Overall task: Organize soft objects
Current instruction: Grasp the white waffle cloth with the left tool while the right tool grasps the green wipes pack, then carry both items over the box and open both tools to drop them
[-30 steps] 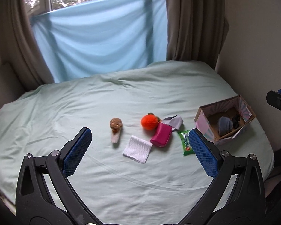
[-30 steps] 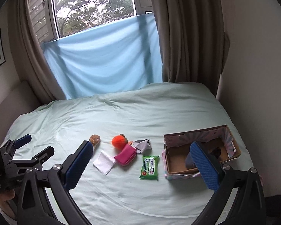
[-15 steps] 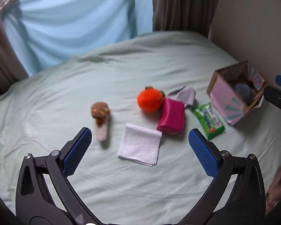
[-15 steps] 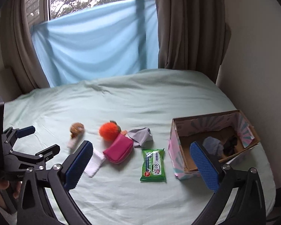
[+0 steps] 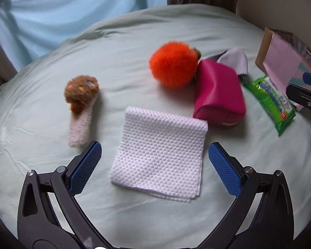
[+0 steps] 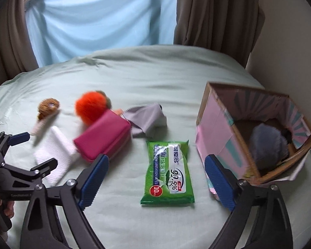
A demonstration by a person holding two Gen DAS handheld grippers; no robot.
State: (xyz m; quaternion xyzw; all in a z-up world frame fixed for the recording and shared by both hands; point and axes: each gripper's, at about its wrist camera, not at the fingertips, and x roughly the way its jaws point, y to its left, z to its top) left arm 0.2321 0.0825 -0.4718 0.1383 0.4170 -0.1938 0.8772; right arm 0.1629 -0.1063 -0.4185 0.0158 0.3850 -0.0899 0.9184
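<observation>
Both grippers hover apart-jawed over soft items on a bed.
Left gripper [image 5: 155,159], empty, straddles the folded white cloth [image 5: 159,155]: pinch a fold. Right gripper [image 6: 156,173], empty, jaws just narrowing, frames the wipes pack [image 6: 169,169].

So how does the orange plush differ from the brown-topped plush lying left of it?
The orange plush is round, fluffy and one bright colour; the brown-topped plush is long, with a brown head on a pale pink stem. The orange plush touches the pink pouch, while the brown-topped plush lies apart from its neighbours. Both rest on the green bedsheet, outside the box, and neither is gripped.
</observation>
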